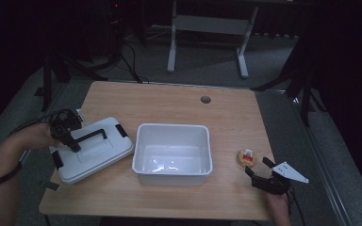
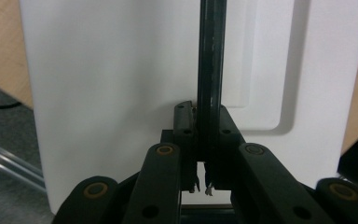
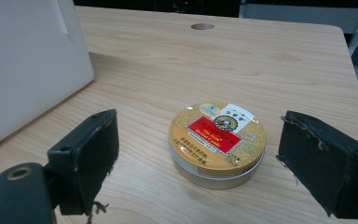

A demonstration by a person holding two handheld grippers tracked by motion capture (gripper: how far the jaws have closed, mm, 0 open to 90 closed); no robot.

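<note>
A white box lid (image 1: 104, 156) lies flat on the left of the wooden table, with a black carry handle (image 1: 95, 134) across its top. My left gripper (image 1: 74, 147) points down and is shut on that handle. In the left gripper view the handle (image 2: 210, 56) runs straight up from between the closed jaws (image 2: 204, 128), over the lid (image 2: 112, 93). A round gold tin (image 1: 247, 157) with a red label sits at the right. My right gripper (image 1: 258, 167) stands open just behind it. In the right gripper view the tin (image 3: 216, 140) lies between the wide-apart pads (image 3: 93, 154), untouched.
An open white bin (image 1: 172, 175) stands at the table's middle, and its wall (image 3: 23, 65) rises to the left of the tin. A cable hole (image 1: 205, 99) marks the far part of the table (image 1: 169, 101). Desk legs and stands are on the floor beyond.
</note>
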